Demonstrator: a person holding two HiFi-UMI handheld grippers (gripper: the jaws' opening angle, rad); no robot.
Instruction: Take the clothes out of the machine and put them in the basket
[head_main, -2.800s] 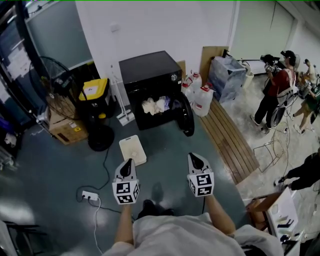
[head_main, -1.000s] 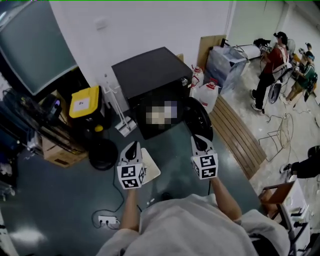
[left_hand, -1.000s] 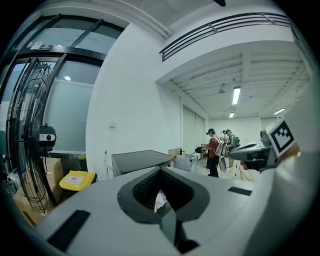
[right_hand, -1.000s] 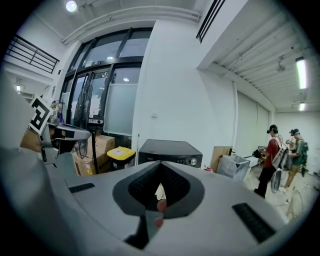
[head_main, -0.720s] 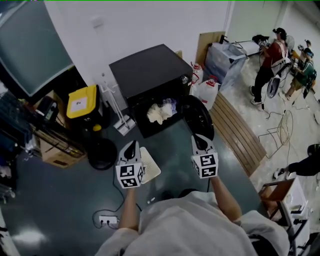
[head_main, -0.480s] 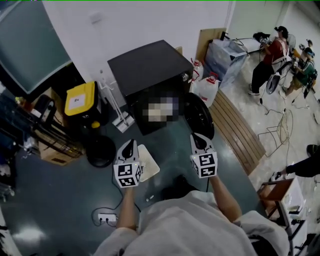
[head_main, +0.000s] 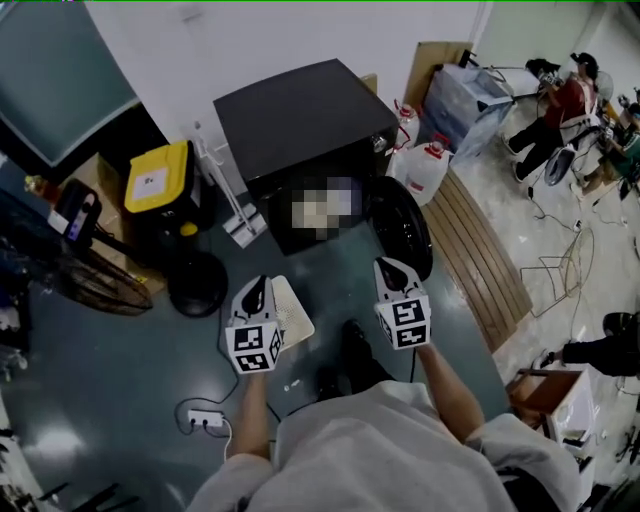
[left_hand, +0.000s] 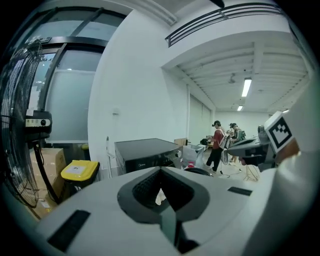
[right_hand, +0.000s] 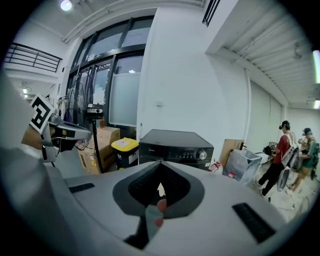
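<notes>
The black machine (head_main: 300, 120) stands against the white wall with its round door (head_main: 402, 228) swung open to the right. A mosaic patch covers the pale clothes in its opening. A white basket (head_main: 292, 312) lies on the dark floor in front of it, partly behind my left gripper (head_main: 257, 291). My right gripper (head_main: 388, 270) hangs level with it, just short of the door. Both point at the machine (left_hand: 145, 152) (right_hand: 175, 145) from a short distance. The left gripper (left_hand: 161, 172) and the right gripper (right_hand: 160, 167) have their jaws together with nothing in them.
A yellow-lidded bin (head_main: 155, 180) and a fan base (head_main: 197, 287) stand left of the machine. White jugs (head_main: 425, 165) and a wooden pallet (head_main: 488, 268) lie to its right. A power strip (head_main: 205, 417) and cable cross the floor. People (head_main: 565, 115) stand far right.
Both grippers have come forward and lower towards the machine, which now sits closer in the head view. Their jaws stay shut and empty.
</notes>
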